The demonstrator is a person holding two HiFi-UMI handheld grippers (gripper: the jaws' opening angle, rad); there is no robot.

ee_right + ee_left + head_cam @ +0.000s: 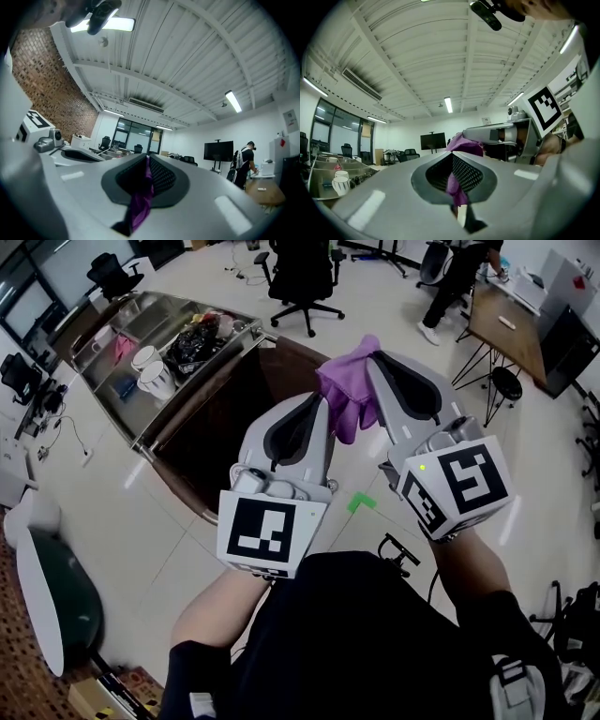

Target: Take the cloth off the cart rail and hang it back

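The left gripper (322, 409) and the right gripper (377, 367) sit side by side, each with its jaws pinching the purple cloth (345, 395), which bunches between the 2 tips. Ahead and to their left, well apart from the cloth, stands the steel cart (159, 307), with 2 white cups (157, 381) in its tray.

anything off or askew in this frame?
Nothing spilled or damaged. One oddity: the purple cloth is off the cart and bunched into a wad. The left gripper and right gripper both pinch it close together, so it isn't spread for hanging.
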